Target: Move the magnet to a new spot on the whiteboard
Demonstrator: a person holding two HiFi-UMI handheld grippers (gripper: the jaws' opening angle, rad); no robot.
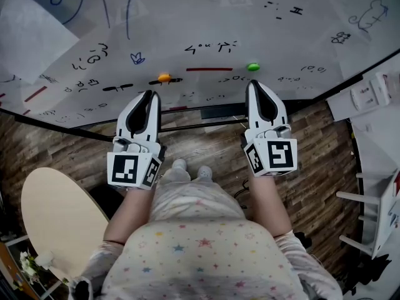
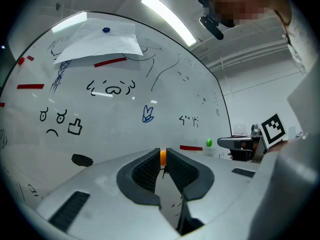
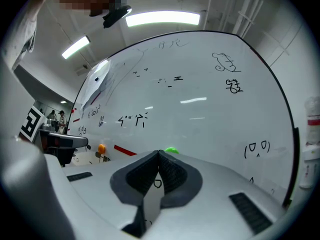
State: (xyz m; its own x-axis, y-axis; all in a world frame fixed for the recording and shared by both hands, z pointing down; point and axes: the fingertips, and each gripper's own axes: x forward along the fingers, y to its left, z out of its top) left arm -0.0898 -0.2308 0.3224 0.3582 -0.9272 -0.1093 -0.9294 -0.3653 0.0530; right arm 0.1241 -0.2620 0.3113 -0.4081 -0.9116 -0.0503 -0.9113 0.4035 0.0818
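Note:
An orange magnet (image 1: pixel 164 77) sticks to the whiteboard (image 1: pixel 206 17), with a green magnet (image 1: pixel 252 67) further right. My left gripper (image 1: pixel 149 95) points at the board just below and left of the orange one, apart from it. In the left gripper view the orange magnet (image 2: pixel 163 157) shows through the narrow slit of the left gripper (image 2: pixel 163 149); the pads do not press on it. My right gripper (image 1: pixel 255 85) is shut and empty, its tips short of the green magnet (image 3: pixel 171 150). The right gripper view also shows the orange magnet (image 3: pixel 101 148) clear of the left gripper's tip.
Doodles and red strips (image 1: pixel 209 69) cover the board. A paper sheet (image 2: pixel 100 44) hangs under a blue magnet (image 2: pixel 105 30), and a black oval (image 2: pixel 82 160) sits at the lower left. A round beige table (image 1: pixel 59 220) stands at my left, white shelving (image 1: pixel 375 211) at my right.

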